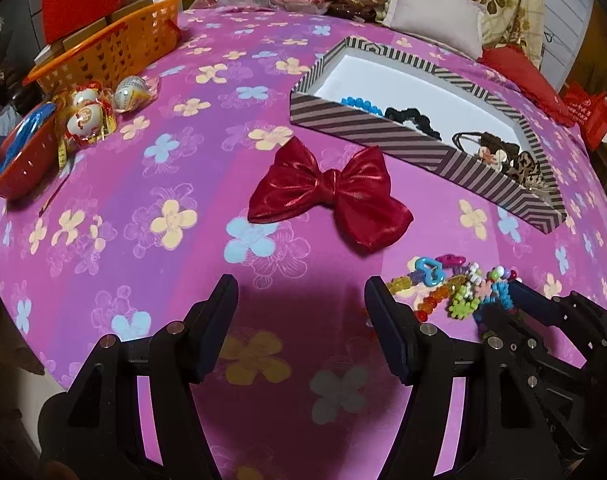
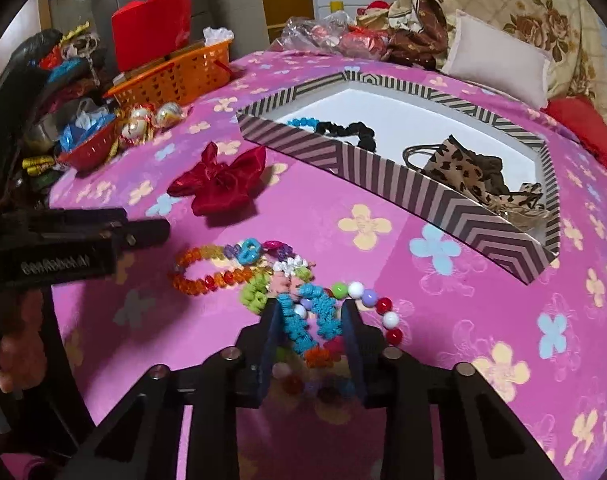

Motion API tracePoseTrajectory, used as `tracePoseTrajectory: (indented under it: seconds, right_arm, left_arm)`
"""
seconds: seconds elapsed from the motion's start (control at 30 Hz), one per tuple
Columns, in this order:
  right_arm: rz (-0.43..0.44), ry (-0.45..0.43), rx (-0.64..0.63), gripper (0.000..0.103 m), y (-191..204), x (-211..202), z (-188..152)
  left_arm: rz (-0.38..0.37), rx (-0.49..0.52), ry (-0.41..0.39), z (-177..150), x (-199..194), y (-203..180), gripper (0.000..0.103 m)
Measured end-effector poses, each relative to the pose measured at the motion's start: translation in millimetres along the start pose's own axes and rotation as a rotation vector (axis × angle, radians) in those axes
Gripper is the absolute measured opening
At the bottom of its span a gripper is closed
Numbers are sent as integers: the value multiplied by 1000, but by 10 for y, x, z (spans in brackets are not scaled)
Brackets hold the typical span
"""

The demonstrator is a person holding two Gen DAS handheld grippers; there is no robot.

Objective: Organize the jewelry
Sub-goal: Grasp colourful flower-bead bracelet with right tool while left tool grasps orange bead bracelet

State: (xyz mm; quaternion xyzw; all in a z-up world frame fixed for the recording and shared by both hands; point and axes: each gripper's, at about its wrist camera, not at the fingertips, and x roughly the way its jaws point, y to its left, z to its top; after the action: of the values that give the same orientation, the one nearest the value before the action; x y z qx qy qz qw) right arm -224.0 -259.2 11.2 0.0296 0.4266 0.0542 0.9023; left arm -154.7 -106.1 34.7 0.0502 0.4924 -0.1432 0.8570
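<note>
Right hand-held gripper nearly closed around a blue scrunchie; left hand-held gripper open, empty, bow ahead.

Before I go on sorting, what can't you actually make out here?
- Right wrist view: whether the right gripper grips the blue hair tie; beads underneath are shadowed and blurred.
- Left wrist view: striped box; its near wall hides the contents' lower parts.
- Orange basket: contents hidden by its wall.

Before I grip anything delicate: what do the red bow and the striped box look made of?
Red bow: seemingly satin-like fabric, shiny, with soft creases catching light. Striped box: probably printed cardboard, matte, with thin flat walls and white inside.
</note>
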Motion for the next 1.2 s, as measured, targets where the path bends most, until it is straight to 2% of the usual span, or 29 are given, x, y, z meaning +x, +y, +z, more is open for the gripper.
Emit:
tracePoseTrajectory:
  seconds: [0.1, 0.17, 0.5, 0.67, 0.87, 0.97, 1.2]
  right_arm:
    - [8, -3, 1, 15, 10, -22, -13]
    - [12, -10, 5, 12, 0, -58, -30]
    - [16, -47, 97, 12, -212, -217, -142]
    - [21, -50, 85, 12, -181, -224, -143]
    - [23, -43, 65, 12, -145, -208, -134]
    - [47, -23, 67, 12, -162, -165, -134]
    - [68, -12, 81, 12, -186, -81, -137]
  left_arm:
    - [3, 15, 12, -10, 42, -24, 66]
    - [6, 26, 17, -17, 69, -40, 66]
    - [25, 69, 9, -17, 118, -143, 66]
    - [10, 100, -9, -20, 79, -201, 66]
    - [22, 151, 16, -59, 179, -260, 66]
    - [21, 145, 12, -59, 206, -239, 71]
    - [-14, 135, 15, -26, 253, -223, 71]
